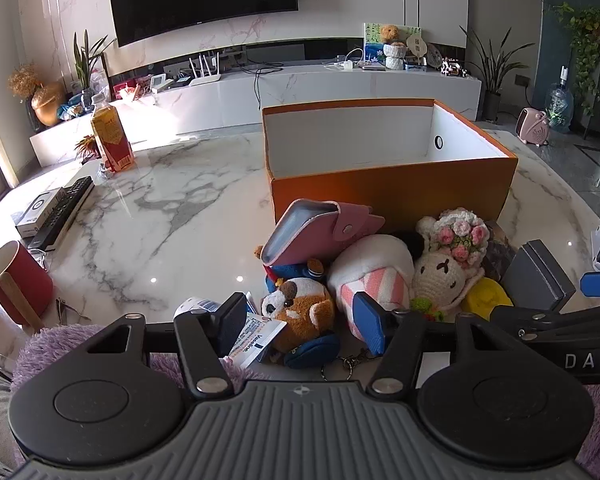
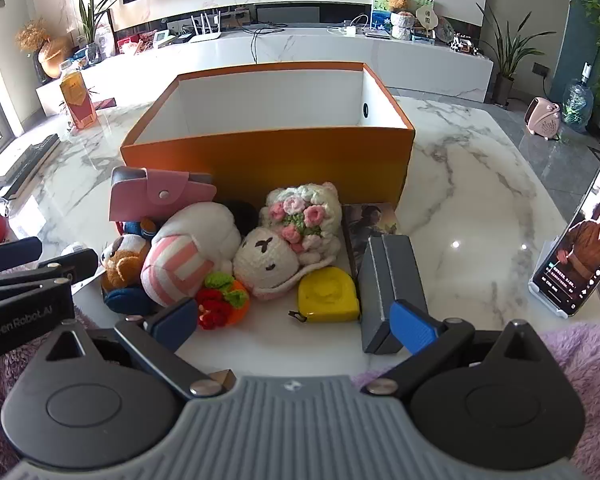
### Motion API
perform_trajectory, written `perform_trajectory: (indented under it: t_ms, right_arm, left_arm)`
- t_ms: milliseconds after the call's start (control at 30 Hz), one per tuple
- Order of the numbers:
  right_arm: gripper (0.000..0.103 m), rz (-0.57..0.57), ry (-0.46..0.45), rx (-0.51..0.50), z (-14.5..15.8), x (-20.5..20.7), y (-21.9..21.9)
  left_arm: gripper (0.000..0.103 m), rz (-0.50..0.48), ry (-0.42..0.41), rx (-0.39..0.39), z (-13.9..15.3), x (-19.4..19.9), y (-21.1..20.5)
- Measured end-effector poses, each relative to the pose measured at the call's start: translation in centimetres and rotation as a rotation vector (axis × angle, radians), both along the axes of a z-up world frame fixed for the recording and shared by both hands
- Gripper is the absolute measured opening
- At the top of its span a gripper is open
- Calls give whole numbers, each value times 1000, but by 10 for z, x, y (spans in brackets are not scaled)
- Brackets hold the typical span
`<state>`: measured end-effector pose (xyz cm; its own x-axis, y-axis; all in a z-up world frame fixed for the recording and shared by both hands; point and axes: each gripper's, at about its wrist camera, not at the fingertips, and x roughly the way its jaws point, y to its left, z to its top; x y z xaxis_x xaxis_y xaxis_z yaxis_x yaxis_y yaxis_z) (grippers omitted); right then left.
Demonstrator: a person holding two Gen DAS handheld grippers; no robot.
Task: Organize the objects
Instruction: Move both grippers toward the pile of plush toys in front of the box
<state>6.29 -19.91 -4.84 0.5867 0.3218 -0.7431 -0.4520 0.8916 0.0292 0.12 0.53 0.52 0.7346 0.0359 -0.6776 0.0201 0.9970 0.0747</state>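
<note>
An open orange box (image 1: pixel 392 184) (image 2: pixel 268 156) with a white inside stands on the marble table. In front of it lies a pile: a pink wallet (image 1: pixel 324 232) (image 2: pixel 160 196), a brown plush dog (image 1: pixel 300 308) (image 2: pixel 124 260), a pink-striped white plush (image 1: pixel 372 276) (image 2: pixel 188 256), a crochet bunny with flowers (image 1: pixel 448 264) (image 2: pixel 284 248), a yellow tape measure (image 2: pixel 328 296) (image 1: pixel 486 298) and a grey case (image 2: pixel 392 280) (image 1: pixel 540 276). My left gripper (image 1: pixel 300 324) is open, low before the dog. My right gripper (image 2: pixel 296 324) is open near the tape measure.
A red cup (image 1: pixel 16 280), a remote (image 1: pixel 64 212) and a drink bottle (image 1: pixel 112 140) are at the left. A phone on a stand (image 2: pixel 580 248) plays video at the right. A Vaseline tube (image 1: pixel 256 344) lies by the left fingers. Purple fuzzy cloth (image 2: pixel 580 360) lines the near edge.
</note>
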Motion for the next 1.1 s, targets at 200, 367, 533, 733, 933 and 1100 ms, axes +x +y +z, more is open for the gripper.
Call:
perform_trajectory:
  t_ms: [200,367,533,733,933,1100]
  right_arm:
    - [102,2,6,-2,0,0,1]
    - [102,22,6,-5,0,0,1]
    - [102,19,14,-9,-2,1,1]
    - [102,27,18,-14,-2,0,3]
    - [102,32,20,-17,-2,0,4]
    - [102,33,23,-19,-3,0,4]
  left_arm:
    - [70,-8,4,17,-1,-1,-4]
    - [70,-10,11,25,-3,0,-4]
    - [70,-9,11,30,-3,0,-4]
    - [70,-10,15,33,-3,-1,-4]
    - [70,-14,22,39,-3,-1,-3]
    - [70,-11,25,40,-3,-1,-4]
